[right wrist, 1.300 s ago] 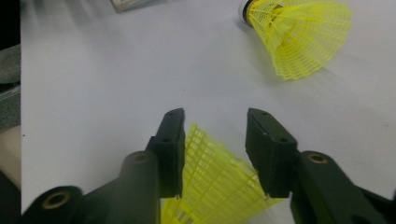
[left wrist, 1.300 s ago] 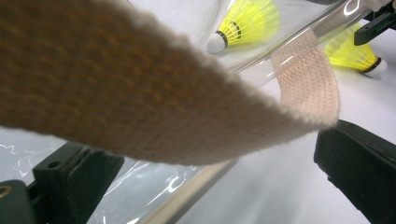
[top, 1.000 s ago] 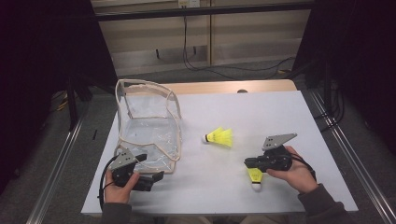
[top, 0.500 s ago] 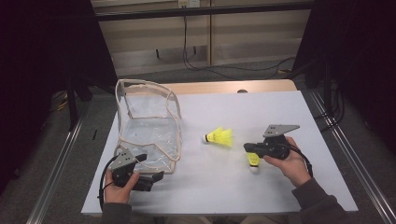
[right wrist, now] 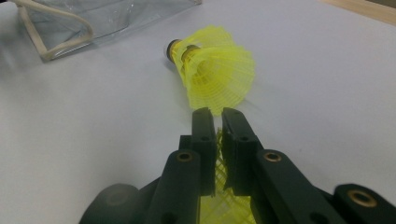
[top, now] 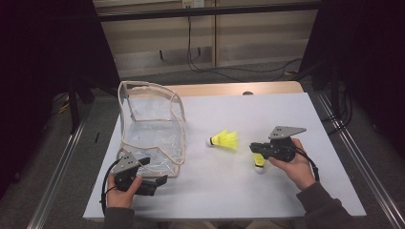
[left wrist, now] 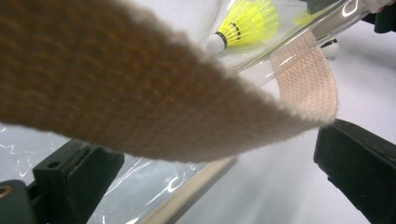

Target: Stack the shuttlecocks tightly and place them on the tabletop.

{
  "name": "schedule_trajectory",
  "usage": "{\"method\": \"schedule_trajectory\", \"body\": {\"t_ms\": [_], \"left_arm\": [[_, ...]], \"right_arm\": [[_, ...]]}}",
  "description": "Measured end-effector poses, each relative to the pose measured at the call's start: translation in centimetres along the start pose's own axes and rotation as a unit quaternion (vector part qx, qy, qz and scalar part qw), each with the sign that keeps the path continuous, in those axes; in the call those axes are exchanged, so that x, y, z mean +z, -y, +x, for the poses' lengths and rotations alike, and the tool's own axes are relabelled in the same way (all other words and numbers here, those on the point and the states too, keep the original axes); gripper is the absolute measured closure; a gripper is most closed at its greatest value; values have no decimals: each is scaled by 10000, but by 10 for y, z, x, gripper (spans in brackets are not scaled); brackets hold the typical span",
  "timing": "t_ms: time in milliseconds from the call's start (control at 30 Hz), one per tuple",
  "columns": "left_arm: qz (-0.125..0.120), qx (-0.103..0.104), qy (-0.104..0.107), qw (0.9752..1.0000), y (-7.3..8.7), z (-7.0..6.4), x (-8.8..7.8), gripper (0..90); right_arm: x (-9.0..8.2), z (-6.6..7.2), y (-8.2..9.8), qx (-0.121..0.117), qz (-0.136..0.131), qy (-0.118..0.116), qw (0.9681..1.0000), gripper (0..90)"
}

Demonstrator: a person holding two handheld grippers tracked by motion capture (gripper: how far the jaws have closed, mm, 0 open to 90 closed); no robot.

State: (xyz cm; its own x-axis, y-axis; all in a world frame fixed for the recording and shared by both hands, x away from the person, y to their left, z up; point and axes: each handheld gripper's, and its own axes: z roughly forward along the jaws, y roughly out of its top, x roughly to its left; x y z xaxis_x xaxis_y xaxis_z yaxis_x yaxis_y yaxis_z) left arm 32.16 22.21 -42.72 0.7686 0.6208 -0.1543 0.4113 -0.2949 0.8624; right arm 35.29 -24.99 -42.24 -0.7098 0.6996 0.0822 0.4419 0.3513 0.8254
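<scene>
Now, right gripper (right wrist: 214, 116): your jaws pinch the mesh skirt of a yellow shuttlecock (top: 259, 162).
Left gripper (top: 160, 180): your jaws stand spread around the clear bag's tan strap (left wrist: 299, 74).
Second shuttlecock (top: 225, 140): loose on the white table (top: 286, 109), between bag (top: 153, 129) and right gripper.

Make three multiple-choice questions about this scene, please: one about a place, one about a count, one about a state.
1. Where does the clear bag stand?
A. at the table's left
B. at its right
C. on the floor

2. How many yellow shuttlecocks are there?
A. one
B. two
C. four

3. The right gripper is:
A. wide open
B. shut on a shuttlecock
C. inside the bag

Answers:
1 A: the high view shows it before the left gripper.
2 B: the free shuttlecock and the held shuttlecock.
3 B: yellow mesh sits between its fingers.
</scene>
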Motion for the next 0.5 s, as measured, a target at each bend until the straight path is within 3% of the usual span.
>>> {"method": "schedule_trajectory", "body": {"t_ms": [267, 500], "left_arm": [[-2, 1, -5, 10000, 0, 0, 0, 16], [5, 4, -10, 10000, 0, 0, 0, 16]], "right_arm": [[-13, 1, 4, 106, 18, -106, 9999, 774], [-22, 0, 7, 123, 83, -131, 9998, 778]]}}
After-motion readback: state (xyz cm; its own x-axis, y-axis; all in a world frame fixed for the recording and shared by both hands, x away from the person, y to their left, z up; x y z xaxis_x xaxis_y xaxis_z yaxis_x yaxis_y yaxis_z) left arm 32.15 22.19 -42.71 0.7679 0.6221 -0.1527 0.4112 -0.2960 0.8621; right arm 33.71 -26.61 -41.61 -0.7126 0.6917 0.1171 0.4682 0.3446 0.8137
